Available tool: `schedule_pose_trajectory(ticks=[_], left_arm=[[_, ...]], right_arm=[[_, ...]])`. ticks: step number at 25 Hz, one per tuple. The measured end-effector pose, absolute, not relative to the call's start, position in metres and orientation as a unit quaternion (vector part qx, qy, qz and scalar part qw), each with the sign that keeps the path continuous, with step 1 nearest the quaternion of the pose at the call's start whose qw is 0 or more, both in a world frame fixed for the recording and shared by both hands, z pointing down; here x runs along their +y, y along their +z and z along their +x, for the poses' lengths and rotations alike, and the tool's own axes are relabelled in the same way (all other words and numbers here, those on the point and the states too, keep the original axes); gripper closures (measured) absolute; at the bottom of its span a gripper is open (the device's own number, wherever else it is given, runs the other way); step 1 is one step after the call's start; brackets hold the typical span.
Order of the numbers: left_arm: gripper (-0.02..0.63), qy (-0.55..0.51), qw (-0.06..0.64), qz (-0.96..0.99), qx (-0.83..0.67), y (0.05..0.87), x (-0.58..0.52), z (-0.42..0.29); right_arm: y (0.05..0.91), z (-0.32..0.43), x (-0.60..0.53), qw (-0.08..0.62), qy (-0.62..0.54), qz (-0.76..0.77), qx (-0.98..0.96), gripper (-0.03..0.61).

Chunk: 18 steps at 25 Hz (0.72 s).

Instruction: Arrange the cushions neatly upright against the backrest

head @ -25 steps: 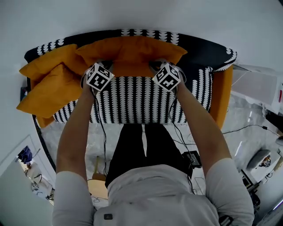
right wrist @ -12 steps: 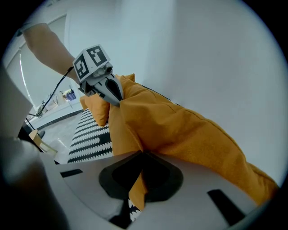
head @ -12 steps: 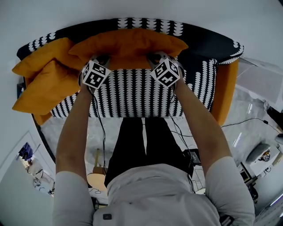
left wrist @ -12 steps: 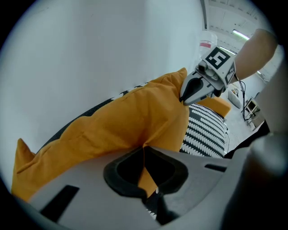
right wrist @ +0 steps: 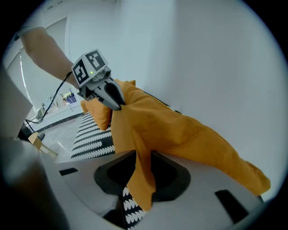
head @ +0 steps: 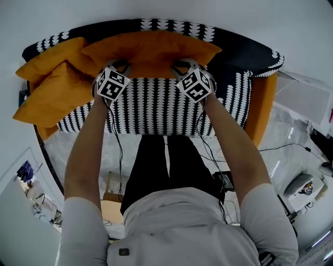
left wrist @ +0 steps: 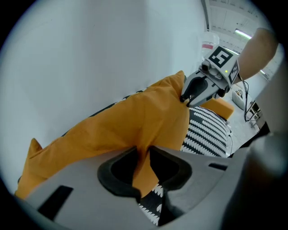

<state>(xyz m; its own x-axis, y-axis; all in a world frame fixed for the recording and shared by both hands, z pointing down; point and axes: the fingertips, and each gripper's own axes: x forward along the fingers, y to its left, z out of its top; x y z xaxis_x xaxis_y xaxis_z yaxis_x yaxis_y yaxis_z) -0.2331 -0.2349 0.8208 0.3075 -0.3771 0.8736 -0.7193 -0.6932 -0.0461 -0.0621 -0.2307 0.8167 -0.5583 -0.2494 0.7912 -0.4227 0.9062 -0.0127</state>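
Cushion [head: 151, 52] front and centre, big and orange, propped lengthwise along the backrest [head: 239, 49] of the black-and-white patterned sofa [head: 156, 104], lower edge down by the seat. Along that lower edge, left gripper [head: 119, 66] towards one end and right gripper [head: 182, 65] towards the other, both angled downward. Just been opening on both sides: from the left gripper view, a fold of orange cloth hanging through a narrow gap, pads slackened off rather than clamped. Same story from the right gripper view, with a thin flap of fabric draped between slightly parted pads. Over at the sofa's left end, two more orange cushions [head: 49, 57], piled slantwise, one leaning on the other, right up against the big one's corner. White wall [head: 156, 10] behind, pale floor [head: 291, 140] below.
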Motion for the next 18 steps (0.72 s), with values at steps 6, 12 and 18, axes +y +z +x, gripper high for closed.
schedule_pose_trajectory(ticks=[6, 12, 18], left_arm=[[0.517, 0.44, 0.181, 0.792, -0.383, 0.787, -0.234, -0.23], [0.512, 0.382, 0.192, 0.795, -0.431, 0.73, -0.231, -0.228], [0.512, 0.31, 0.211, 0.794, -0.479, 0.661, -0.208, -0.231]], right_arm=[[0.781, -0.065, -0.231, 0.418, 0.09, 0.199, -0.882, 0.448], [0.728, -0.053, -0.226, 0.384, 0.101, 0.23, -0.888, 0.445], [0.661, -0.035, -0.204, 0.338, 0.112, 0.256, -0.898, 0.445]])
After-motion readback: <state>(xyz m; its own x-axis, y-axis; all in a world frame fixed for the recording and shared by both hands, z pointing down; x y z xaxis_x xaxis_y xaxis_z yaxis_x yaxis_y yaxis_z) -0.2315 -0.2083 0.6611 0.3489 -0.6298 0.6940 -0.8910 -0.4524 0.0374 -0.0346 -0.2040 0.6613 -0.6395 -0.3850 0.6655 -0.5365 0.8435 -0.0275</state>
